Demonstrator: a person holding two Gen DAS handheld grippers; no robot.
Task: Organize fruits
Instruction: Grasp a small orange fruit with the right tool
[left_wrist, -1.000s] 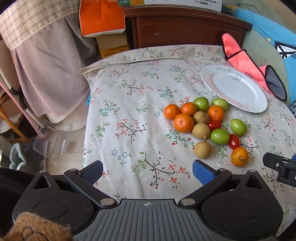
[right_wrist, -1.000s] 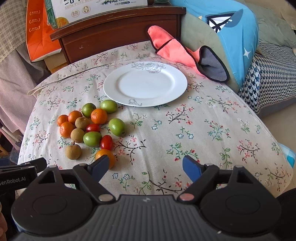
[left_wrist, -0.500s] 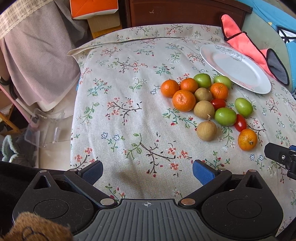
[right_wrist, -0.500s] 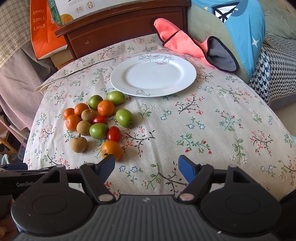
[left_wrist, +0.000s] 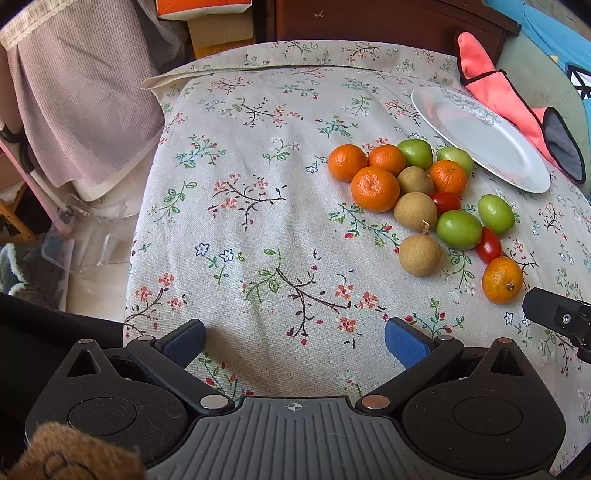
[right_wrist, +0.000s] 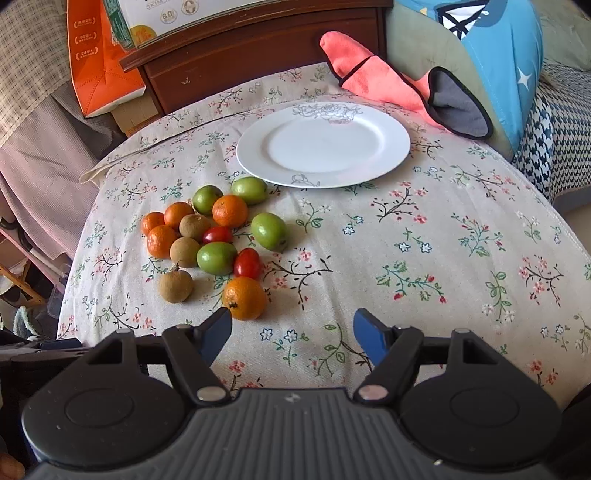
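A pile of loose fruit lies on the floral tablecloth (left_wrist: 258, 221): mandarins (left_wrist: 375, 188), green fruits (left_wrist: 459, 229), brown longans (left_wrist: 420, 254) and red cherry tomatoes (left_wrist: 488, 244). A white plate (right_wrist: 325, 144) with nothing on it sits just behind the pile. My right gripper (right_wrist: 292, 323) is open and holds nothing. Its left finger is just in front of the nearest mandarin (right_wrist: 244, 298), with no contact visible. My left gripper (left_wrist: 293, 332) is also open over bare cloth, to the left of the pile and in front of it.
A pink and grey cloth mitt (right_wrist: 399, 88) lies behind the plate, beside blue and green cushions (right_wrist: 480, 48). A dark wooden cabinet (right_wrist: 258, 62) and an orange bag (right_wrist: 99, 70) stand at the back. The table edge drops off at the left (left_wrist: 140, 229).
The left gripper has sunk toward the cloth, so the fruit looks nearer. The right gripper's jaws have narrowed a little and it has come closer to the nearest mandarin.
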